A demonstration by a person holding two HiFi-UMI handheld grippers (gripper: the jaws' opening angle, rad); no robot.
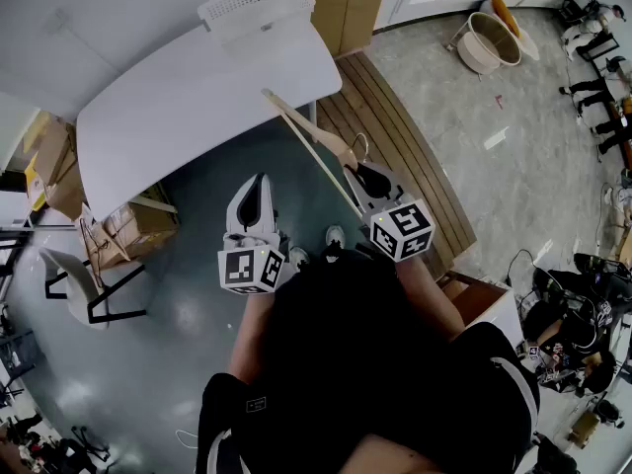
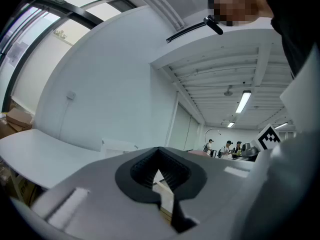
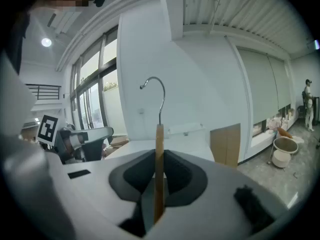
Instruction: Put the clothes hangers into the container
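Note:
A wooden clothes hanger (image 1: pixel 314 151) with a metal hook (image 1: pixel 361 145) slants over the floor in front of the white table (image 1: pixel 178 97). My right gripper (image 1: pixel 367 179) is shut on it near its middle. In the right gripper view the hanger (image 3: pixel 159 154) stands edge-on between the pads, its hook (image 3: pixel 153 91) pointing up. My left gripper (image 1: pixel 259 190) hangs beside it to the left, shut with nothing in it; the left gripper view shows only a thin slit between its jaws (image 2: pixel 161 173). A white perforated container (image 1: pixel 255 2) sits at the table's far edge.
Cardboard boxes (image 1: pixel 133 227) and a white chair (image 1: pixel 79 284) stand left under the table. A slatted wooden strip (image 1: pixel 405 156) runs along the right. A round tub (image 1: pixel 491 39) sits far right, and an open cardboard box (image 1: pixel 476 294) is near my right side.

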